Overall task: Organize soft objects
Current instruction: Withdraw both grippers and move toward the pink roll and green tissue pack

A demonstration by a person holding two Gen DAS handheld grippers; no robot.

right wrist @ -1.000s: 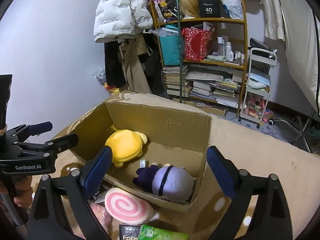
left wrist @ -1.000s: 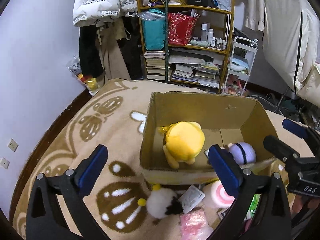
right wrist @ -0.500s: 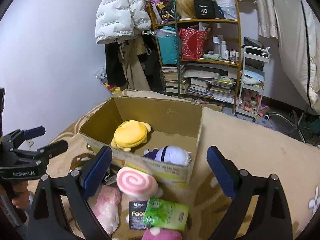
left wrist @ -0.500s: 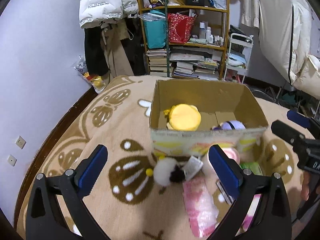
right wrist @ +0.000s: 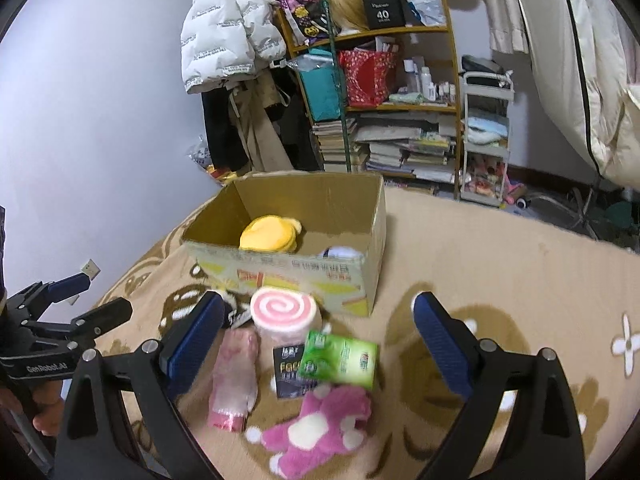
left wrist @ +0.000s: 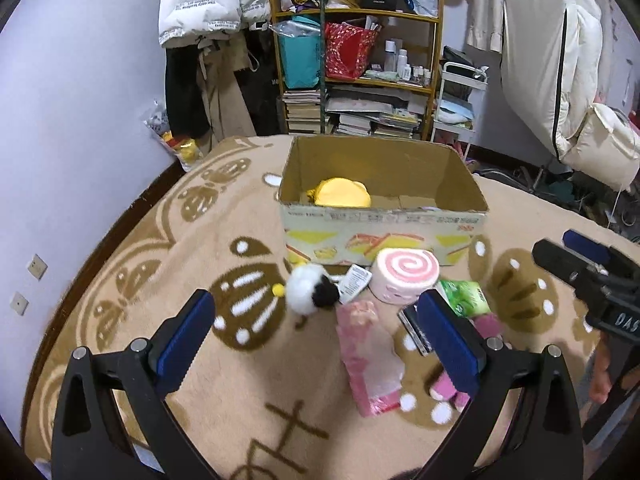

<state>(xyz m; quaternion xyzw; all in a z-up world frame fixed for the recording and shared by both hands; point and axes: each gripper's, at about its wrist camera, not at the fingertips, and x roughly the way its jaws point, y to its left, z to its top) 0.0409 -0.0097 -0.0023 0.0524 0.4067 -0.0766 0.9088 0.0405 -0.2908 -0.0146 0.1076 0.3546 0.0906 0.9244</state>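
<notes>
An open cardboard box (left wrist: 384, 228) (right wrist: 304, 276) stands on the beige blanket and holds a yellow plush (left wrist: 342, 193) (right wrist: 270, 234) and a purple-and-white plush (right wrist: 340, 252). In front of it lie a pink swirl roll plush (left wrist: 404, 276) (right wrist: 284, 314), a white-and-black pom plush (left wrist: 310, 290), a pink packet (left wrist: 370, 356) (right wrist: 236, 376), a green tissue pack (left wrist: 464, 298) (right wrist: 340, 358) and a pink bear plush (right wrist: 320, 428). My left gripper (left wrist: 316, 344) is open and empty, held back above the pom plush and pink packet. My right gripper (right wrist: 316, 344) is open and empty above the tissue pack.
A black packet (right wrist: 290, 370) lies under the tissue pack. A cluttered shelf (left wrist: 360, 64) with books and bags, hanging coats (left wrist: 208, 20) and a white cart (right wrist: 484, 140) stand beyond the blanket. The purple wall (left wrist: 80, 120) is at left.
Both grippers have pulled back and away from the box. The loose items in front of the box have come into fuller view. Both stay open.
</notes>
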